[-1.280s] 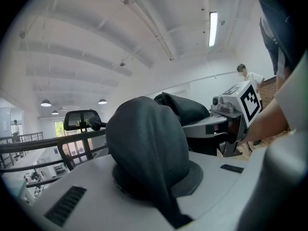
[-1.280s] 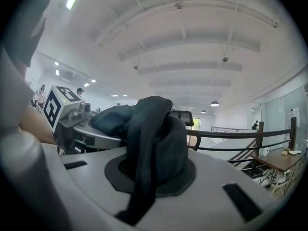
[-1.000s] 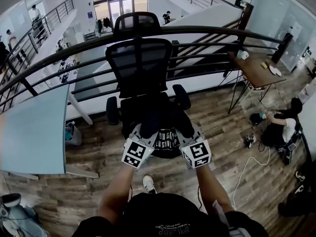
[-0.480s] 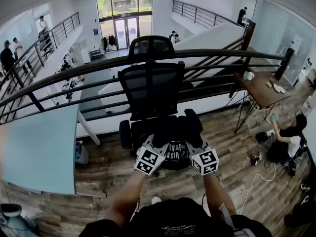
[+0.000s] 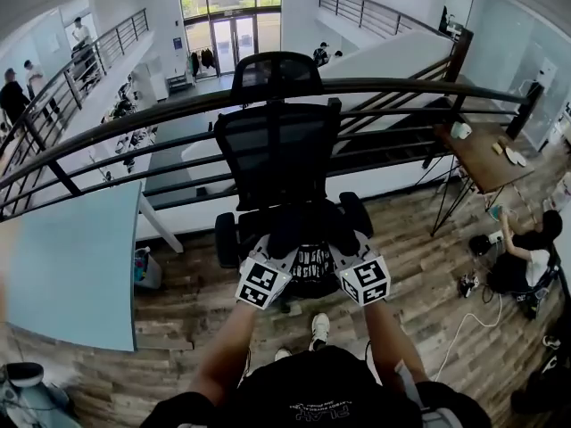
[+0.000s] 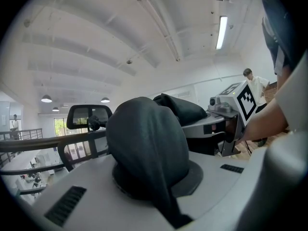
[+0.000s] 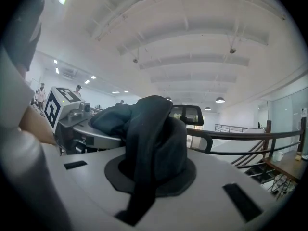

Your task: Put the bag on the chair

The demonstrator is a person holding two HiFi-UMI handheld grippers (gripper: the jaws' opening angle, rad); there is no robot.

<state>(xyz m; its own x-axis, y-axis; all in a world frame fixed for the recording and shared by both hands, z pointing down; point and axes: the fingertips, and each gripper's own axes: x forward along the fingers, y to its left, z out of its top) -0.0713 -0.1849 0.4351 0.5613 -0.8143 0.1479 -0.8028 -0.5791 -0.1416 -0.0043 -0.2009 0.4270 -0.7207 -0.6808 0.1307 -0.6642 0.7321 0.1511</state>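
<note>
A black office chair [image 5: 278, 150] with a mesh back and headrest stands facing me against the railing. A black bag [image 5: 312, 263] with white print hangs between my two grippers, just over the front of the seat. My left gripper [image 5: 284, 244] is shut on one black strap [image 6: 147, 150], which bulges out of its jaws. Another strap [image 7: 154, 143] is clamped the same way in my right gripper [image 5: 344, 241]. Each gripper view shows the other gripper close beside it, the right gripper [image 6: 231, 110] and the left gripper [image 7: 72, 115]. The bag's body hides most of the seat.
A black metal railing [image 5: 134, 119] runs behind the chair above a lower floor. At the left is a pale blue table [image 5: 71, 266]. At the right stands a wooden desk [image 5: 486, 154], a person [image 5: 526, 257] sits on the floor, and cables [image 5: 455, 328] lie there.
Both grippers have carried the bag forward to the chair, side by side. The chair now looms closer and the bag is over the seat's front edge.
</note>
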